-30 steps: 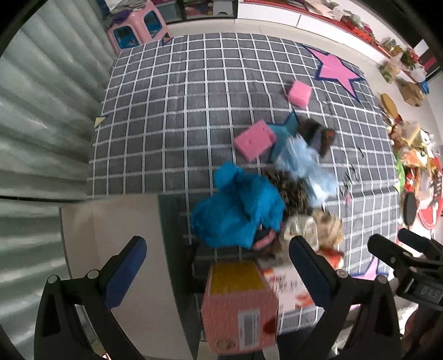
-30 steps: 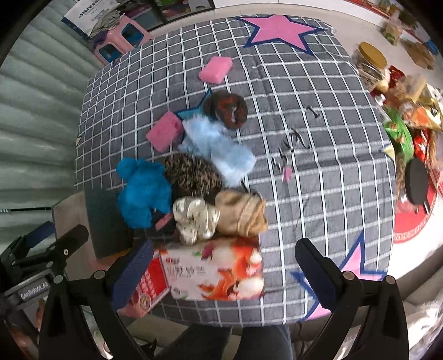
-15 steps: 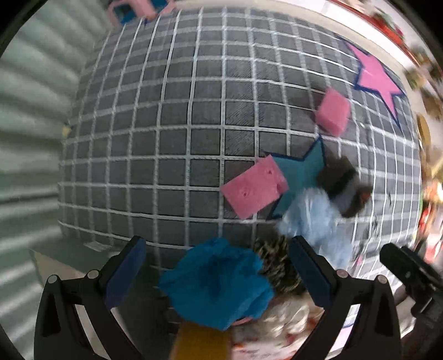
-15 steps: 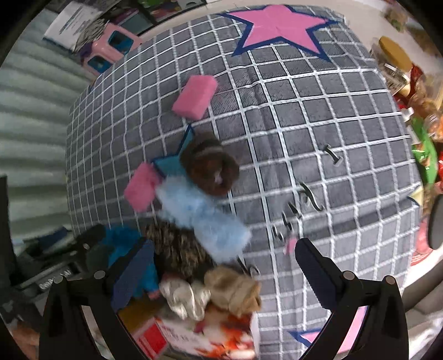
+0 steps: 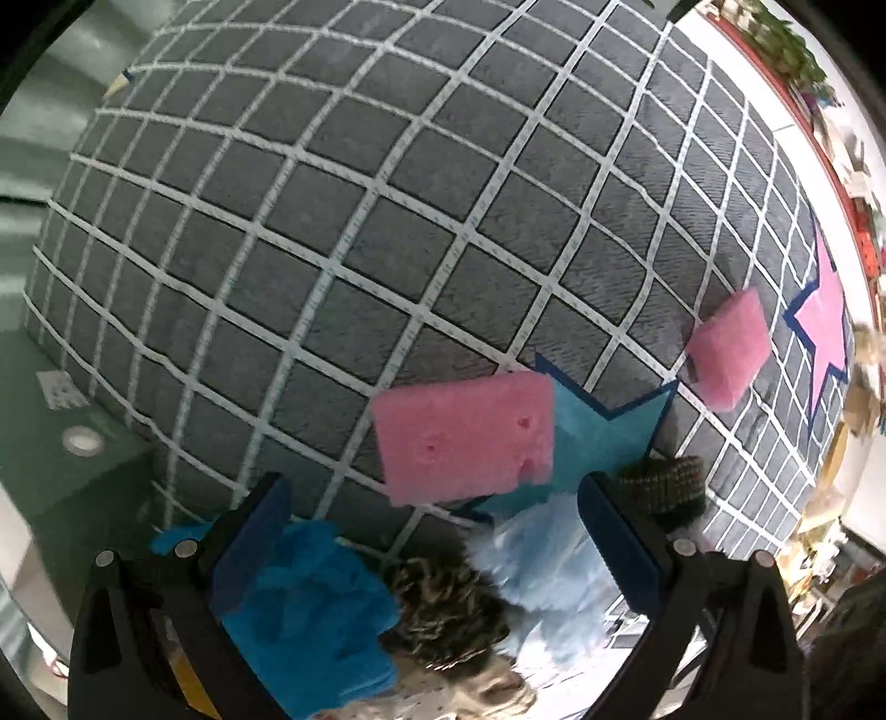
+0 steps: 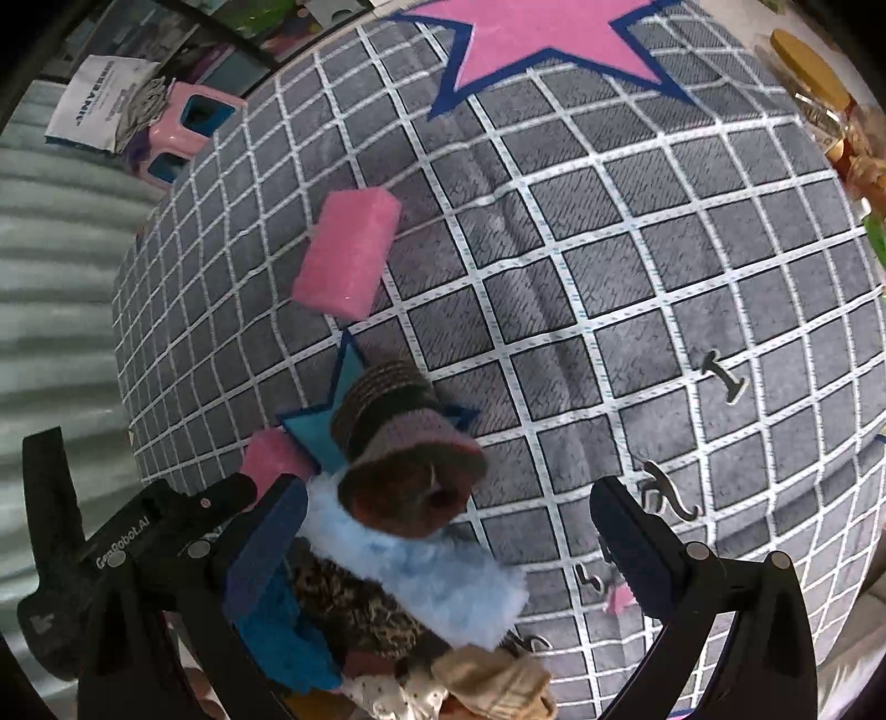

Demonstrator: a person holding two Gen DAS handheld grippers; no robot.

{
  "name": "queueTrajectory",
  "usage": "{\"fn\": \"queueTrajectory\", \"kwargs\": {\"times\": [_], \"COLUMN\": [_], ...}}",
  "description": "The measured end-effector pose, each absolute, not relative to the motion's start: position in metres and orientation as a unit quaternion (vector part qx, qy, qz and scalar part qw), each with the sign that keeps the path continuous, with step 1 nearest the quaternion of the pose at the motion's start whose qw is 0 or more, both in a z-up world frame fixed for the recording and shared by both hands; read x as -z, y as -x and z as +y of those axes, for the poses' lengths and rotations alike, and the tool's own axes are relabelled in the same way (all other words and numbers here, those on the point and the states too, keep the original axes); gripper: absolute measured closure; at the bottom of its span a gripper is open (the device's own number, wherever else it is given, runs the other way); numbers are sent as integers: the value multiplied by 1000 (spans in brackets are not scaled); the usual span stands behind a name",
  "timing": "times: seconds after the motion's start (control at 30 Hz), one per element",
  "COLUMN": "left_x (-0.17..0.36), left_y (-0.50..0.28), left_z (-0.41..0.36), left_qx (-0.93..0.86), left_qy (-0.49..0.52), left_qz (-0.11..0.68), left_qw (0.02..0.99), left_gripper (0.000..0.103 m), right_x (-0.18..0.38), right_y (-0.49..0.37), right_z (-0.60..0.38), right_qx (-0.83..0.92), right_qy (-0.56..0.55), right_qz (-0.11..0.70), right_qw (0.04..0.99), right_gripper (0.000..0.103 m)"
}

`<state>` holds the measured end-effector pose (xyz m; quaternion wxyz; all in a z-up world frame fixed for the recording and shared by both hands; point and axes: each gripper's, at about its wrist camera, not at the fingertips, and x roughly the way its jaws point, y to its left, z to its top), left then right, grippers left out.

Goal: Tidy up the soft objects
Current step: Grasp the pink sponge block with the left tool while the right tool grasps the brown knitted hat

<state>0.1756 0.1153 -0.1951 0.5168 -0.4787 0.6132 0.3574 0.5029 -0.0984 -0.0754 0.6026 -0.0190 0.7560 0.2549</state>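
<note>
Two pink sponges lie on the grey checked cloth: a near one and a far one. My left gripper is open just short of the near sponge, with a bright blue fluffy piece, a leopard-print scrunchie and a pale blue furry band under its fingers. My right gripper is open over a brown knitted band. A beige scrunchie lies near the lower edge.
A pink star and a teal star are printed on the cloth. Small dark hair clips lie at the right. A pink stool stands beyond the far corner, and clutter lines the right side.
Both grippers have moved forward and down toward the pile; the sponges and bands fill more of each view. The carton near the table's front has dropped out of sight.
</note>
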Motion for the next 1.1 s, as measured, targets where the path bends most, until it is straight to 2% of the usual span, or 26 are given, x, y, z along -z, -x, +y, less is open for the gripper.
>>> {"fn": "queueTrajectory", "kwargs": {"times": [0.43,0.5,0.6,0.7,0.8,1.1], "left_x": [247,249,248,240,218,116], "left_y": [-168,-171,-174,-231,-280,-347], "left_z": [113,110,101,104,98,80], "left_qx": [-369,-366,-360,-344,-332,-320], "left_qy": [488,478,465,444,415,355], "left_qz": [632,640,645,652,656,633], "left_qw": [476,477,489,509,536,609], "left_gripper": [3,8,14,30,31,31], "right_x": [106,109,112,108,105,83], "right_y": [-501,-499,-495,-493,-494,-513], "right_z": [-82,-81,-76,-74,-73,-104], "right_qx": [-279,-287,-307,-317,-324,-327], "right_qy": [19,24,31,40,42,16], "right_qz": [767,767,768,760,758,747], "right_qw": [577,573,561,565,565,579], "right_gripper": [1,21,39,48,52,52]}}
